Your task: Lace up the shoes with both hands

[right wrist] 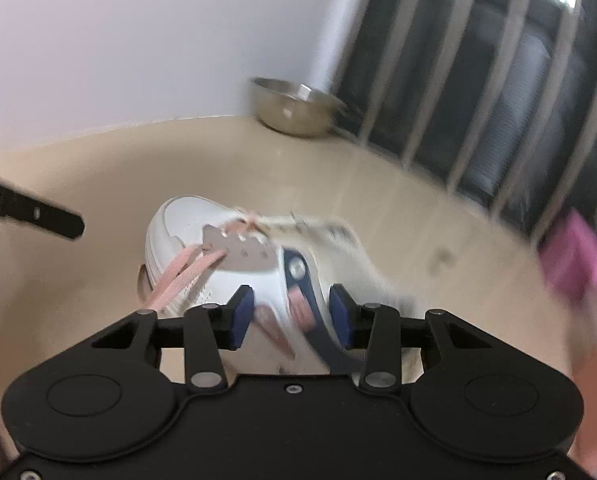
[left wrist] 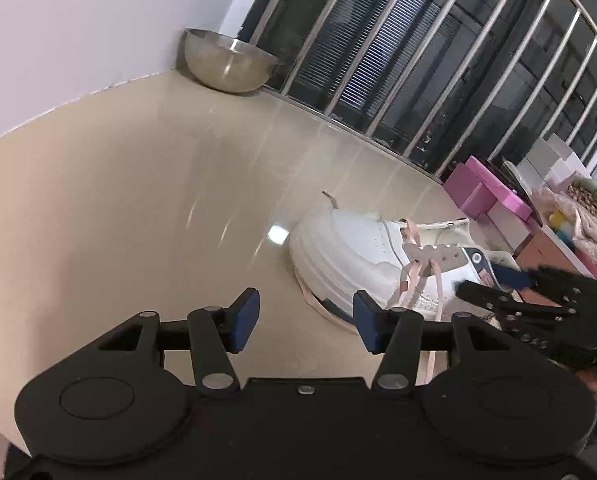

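Observation:
A white sneaker (left wrist: pixel 346 248) (right wrist: pixel 186 220) with a grey eyelet strip and navy trim lies on the beige floor. Its pink laces (left wrist: pixel 412 280) (right wrist: pixel 182 276) hang loose down the near side. My left gripper (left wrist: pixel 306 320) is open just left of the shoe's toe, with only floor between its blue pads. My right gripper (right wrist: pixel 291 316) is open above the shoe's rear side, and the navy and pink part shows through the gap without the pads pressing on it. The left wrist view shows the right gripper (left wrist: pixel 494 284) over the heel. The right wrist view is blurred.
A steel bowl (left wrist: pixel 228 62) (right wrist: pixel 294 108) stands in the far corner by the white wall. Metal window bars (left wrist: pixel 418 60) run along the back. Pink boxes (left wrist: pixel 482 196) and piled fabric (left wrist: pixel 578 216) crowd the right side beyond the shoe.

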`<state>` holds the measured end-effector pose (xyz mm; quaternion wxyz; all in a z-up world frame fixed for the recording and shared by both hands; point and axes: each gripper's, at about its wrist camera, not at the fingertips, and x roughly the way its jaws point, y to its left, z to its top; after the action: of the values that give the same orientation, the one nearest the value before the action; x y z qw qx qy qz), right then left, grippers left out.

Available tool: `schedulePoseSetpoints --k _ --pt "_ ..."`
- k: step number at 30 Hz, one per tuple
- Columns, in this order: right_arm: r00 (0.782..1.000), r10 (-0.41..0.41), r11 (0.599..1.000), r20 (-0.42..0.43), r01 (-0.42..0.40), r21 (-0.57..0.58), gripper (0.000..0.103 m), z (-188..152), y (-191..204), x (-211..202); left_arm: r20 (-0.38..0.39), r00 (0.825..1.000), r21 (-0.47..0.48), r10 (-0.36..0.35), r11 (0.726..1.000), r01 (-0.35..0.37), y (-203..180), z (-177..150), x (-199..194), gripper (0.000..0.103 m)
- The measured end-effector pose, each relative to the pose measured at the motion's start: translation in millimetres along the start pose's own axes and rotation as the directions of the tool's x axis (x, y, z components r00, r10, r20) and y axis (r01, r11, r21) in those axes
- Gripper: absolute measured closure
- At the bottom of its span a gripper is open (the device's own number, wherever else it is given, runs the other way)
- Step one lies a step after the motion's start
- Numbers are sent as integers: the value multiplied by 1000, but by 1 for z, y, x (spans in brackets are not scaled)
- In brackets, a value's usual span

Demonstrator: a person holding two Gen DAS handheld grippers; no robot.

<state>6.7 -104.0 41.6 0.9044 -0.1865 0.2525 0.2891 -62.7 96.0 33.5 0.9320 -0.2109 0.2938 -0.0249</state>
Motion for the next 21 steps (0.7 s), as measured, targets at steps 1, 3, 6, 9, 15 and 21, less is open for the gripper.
schedulePoseSetpoints --k 1,3,6,9,15,21 --pt "999 -33 998 -12 34 48 61 -3 3 -5 5 1000 10 6 1000 -6 2 5 1 50" --pt "992 -129 991 -14 129 29 63 -11 21 -16 19 1000 16 9 1000 -9 6 17 7 50" --pt "976 -219 973 -23 220 73 69 -21 38 -30 44 999 47 -5 999 3 3 40 22 50" --pt "964 -261 955 -38 264 134 71 -25 38 -40 7 1000 196 -19 980 18 -21 59 63 49" --pt "955 -293 937 -47 297 184 73 -30 31 -48 -153 987 358 43 934 15 -36 67 153 51" --pt "955 -295 933 -28 294 208 73 -36 29 -52 -170 983 372 70 928 -2 -26 62 159 103"
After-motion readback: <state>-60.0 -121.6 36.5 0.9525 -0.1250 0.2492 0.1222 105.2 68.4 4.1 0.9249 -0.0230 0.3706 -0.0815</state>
